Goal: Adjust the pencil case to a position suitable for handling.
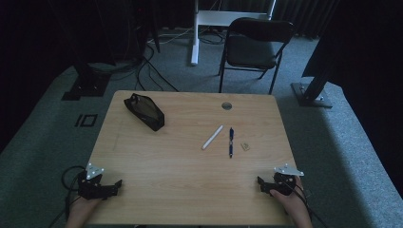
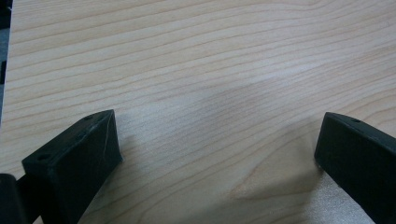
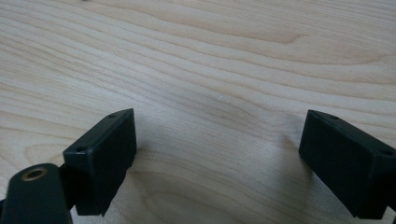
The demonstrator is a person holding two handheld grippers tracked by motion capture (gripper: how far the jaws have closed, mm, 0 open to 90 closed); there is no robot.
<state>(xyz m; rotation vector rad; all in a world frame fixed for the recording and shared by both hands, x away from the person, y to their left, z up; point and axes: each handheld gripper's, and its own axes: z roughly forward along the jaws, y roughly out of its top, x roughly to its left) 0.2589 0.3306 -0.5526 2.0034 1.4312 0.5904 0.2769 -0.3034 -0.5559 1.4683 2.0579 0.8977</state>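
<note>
The left gripper [image 2: 219,140] has its jaws spread wide, with nothing between them but bare wood grain of the tabletop [image 2: 210,60]; the jaw tips sit low over the surface, and whether they touch it cannot be told. The right gripper [image 3: 217,140] is the same: jaws wide apart, gripping nothing, bare wood between them.

In the high view, the left gripper [image 1: 116,186] sits at the near left corner of the tabletop [image 1: 157,161], and the right gripper [image 1: 261,184] at the near right corner, each held by a hand coming in from below.

Beyond the right jaws, well apart from them, lie a blue pen [image 1: 231,141], a white pen [image 1: 212,137] just beside it and a small eraser [image 1: 245,146]. Far beyond the left jaws, near the far edge, lies a black pencil case [image 1: 144,111].
</note>
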